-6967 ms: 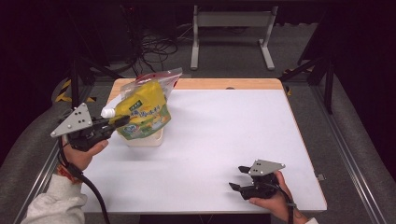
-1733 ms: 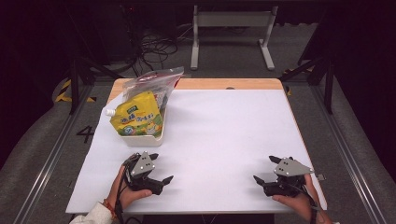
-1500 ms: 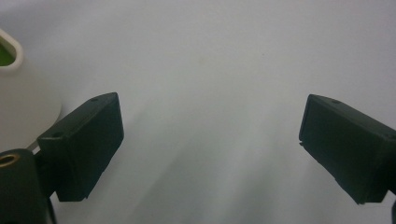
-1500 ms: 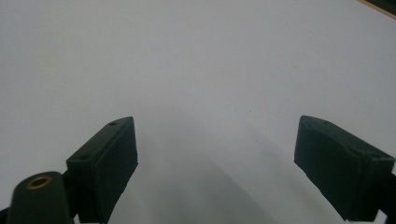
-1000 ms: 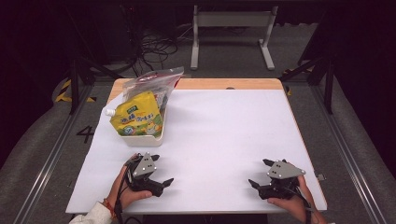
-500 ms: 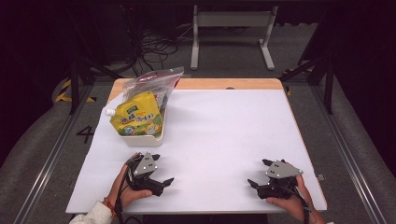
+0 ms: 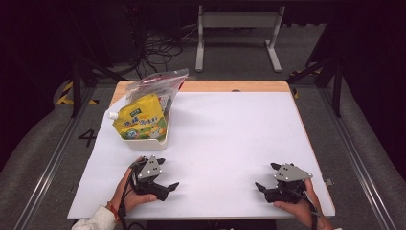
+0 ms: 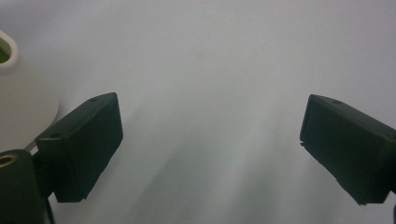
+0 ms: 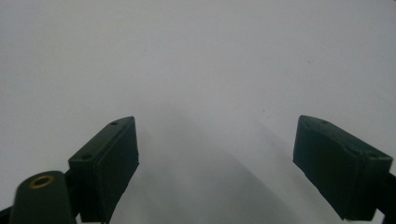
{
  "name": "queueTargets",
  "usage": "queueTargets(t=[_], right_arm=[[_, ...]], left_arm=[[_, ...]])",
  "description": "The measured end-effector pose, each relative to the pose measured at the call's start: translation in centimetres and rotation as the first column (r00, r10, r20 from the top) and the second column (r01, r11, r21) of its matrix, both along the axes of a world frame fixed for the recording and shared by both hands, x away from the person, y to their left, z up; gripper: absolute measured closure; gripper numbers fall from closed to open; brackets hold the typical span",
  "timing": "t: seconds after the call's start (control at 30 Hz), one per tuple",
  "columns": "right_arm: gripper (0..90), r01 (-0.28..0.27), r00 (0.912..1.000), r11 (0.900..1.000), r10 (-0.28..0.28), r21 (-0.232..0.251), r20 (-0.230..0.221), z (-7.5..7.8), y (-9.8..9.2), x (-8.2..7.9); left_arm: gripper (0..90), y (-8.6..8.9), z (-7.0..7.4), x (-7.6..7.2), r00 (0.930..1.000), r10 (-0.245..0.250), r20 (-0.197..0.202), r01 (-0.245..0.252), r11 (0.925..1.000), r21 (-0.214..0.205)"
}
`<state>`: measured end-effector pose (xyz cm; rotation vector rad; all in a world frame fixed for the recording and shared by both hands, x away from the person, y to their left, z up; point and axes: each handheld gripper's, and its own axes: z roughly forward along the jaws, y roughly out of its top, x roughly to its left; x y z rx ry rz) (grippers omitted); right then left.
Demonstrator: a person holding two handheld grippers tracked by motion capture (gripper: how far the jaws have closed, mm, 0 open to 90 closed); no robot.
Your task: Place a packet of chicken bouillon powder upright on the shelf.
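A yellow spouted pouch [image 7: 140, 122] stands tilted in a small white bin [image 7: 149, 143] at the table's back left. A clear plastic bag [image 7: 160, 80] leans behind it. My left gripper [image 7: 167, 173] rests on the white tabletop [image 7: 230, 134] just in front of the bin, open, with nothing between its jaws. In the left gripper view, that gripper [image 8: 210, 119] has its jaws spread wide over bare table, and the bin's wall [image 8: 21, 100] shows at the left edge. My right gripper [image 7: 266, 177] lies near the front right, open and holding nothing; the right gripper view has it [image 9: 215, 135] over bare white surface.
The table's wooden back edge [image 7: 230, 86] borders a dark floor with cables [image 7: 160, 45] and a metal stand [image 7: 237, 21]. Metal rails [image 7: 356, 158] run along both sides of the table.
Seven seconds ago my left gripper was up at the pouch by the bin; now it rests open at the front of the table. In the last second both grippers barely moved.
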<state>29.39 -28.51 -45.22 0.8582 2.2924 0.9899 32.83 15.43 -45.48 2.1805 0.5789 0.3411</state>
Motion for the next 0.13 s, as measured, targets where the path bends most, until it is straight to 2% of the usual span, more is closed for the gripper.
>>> queueTargets(t=[0.13], right_arm=[[13.8, 0.006, 0.9999, 1.0000, -0.006, -0.007, -0.012, -0.25, 0.09, 0.12]], left_arm=[[6.8, -0.06, -0.07, 0.05, 1.0000, -0.001, -0.008, 0.001, 1.0000, 0.000]])
